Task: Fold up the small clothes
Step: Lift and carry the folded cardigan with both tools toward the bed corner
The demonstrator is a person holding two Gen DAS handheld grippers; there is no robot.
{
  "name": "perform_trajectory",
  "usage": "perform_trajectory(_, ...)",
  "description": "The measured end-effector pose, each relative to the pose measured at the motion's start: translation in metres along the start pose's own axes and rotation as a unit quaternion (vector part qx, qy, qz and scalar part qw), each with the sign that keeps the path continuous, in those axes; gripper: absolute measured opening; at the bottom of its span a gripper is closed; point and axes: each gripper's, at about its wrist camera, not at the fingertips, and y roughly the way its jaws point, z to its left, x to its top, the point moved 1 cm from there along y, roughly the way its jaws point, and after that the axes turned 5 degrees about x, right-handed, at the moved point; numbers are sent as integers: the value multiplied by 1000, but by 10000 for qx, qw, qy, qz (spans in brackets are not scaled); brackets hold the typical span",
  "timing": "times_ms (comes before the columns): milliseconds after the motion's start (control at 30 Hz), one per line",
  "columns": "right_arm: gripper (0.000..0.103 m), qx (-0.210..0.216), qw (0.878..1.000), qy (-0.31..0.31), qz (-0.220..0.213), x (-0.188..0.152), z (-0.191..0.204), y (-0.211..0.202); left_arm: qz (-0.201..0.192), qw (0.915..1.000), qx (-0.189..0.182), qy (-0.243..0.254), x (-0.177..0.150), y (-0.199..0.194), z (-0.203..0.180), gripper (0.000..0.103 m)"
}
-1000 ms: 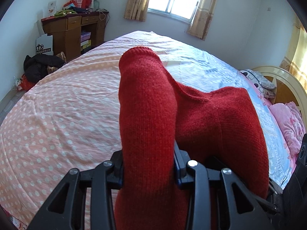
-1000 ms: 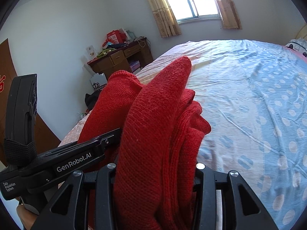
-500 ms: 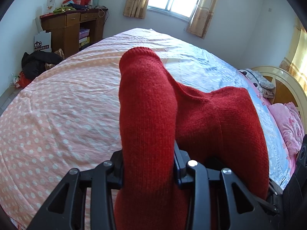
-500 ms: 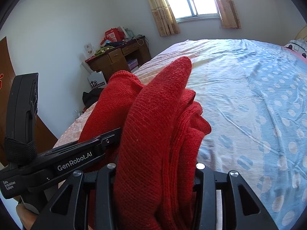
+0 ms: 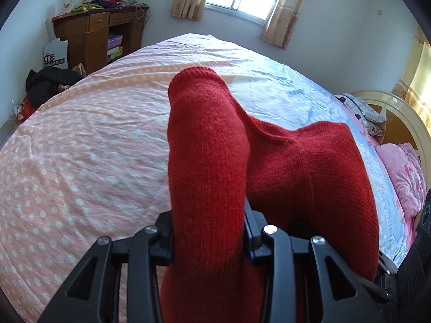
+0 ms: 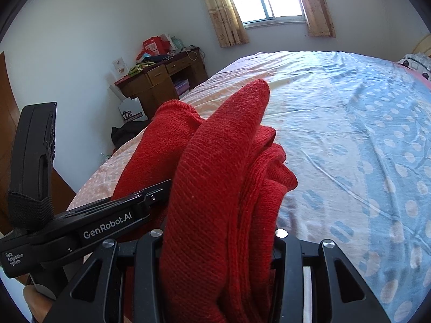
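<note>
A red knitted garment (image 5: 210,167) is held up above the bed between both grippers. My left gripper (image 5: 208,237) is shut on one thick fold of it, which stands up between the jaws. The rest of the garment (image 5: 309,167) drapes to the right. My right gripper (image 6: 219,245) is shut on a bunched, layered fold of the same garment (image 6: 223,167). The left gripper's black body (image 6: 89,228) shows close on the left in the right wrist view. The fingertips of both grippers are hidden by the cloth.
A bed with a pink dotted sheet (image 5: 80,161) and a blue dotted part (image 6: 363,134) lies below. A wooden desk (image 5: 91,35) with clutter stands by the far wall, dark clothes (image 5: 45,83) on the floor. Pink pillow (image 5: 404,177) and headboard (image 5: 398,113) at right.
Both grippers keep their hold on the red garment. The views have shifted slightly over the bed, with the desk sliding in the frame; the garment's shape is unchanged.
</note>
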Motion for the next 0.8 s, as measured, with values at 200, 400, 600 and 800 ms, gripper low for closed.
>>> perform_trajectory(200, 42, 211, 9997, -66, 59, 8, 15, 20, -56, 9997, 207, -152, 9, -2, 21, 39)
perform_trajectory(400, 42, 409, 9989, -185, 139, 16, 39, 46, -109, 9985, 380, -373, 16, -2, 47, 39)
perform_trajectory(600, 42, 559, 9978, -281, 202, 23, 55, 67, -163, 9970, 543, -522, 24, 3, 70, 39)
perform_trajectory(800, 42, 711, 9964, -387, 258, 33, 72, 98, -220, 9953, 728, -598, 39, 11, 91, 39)
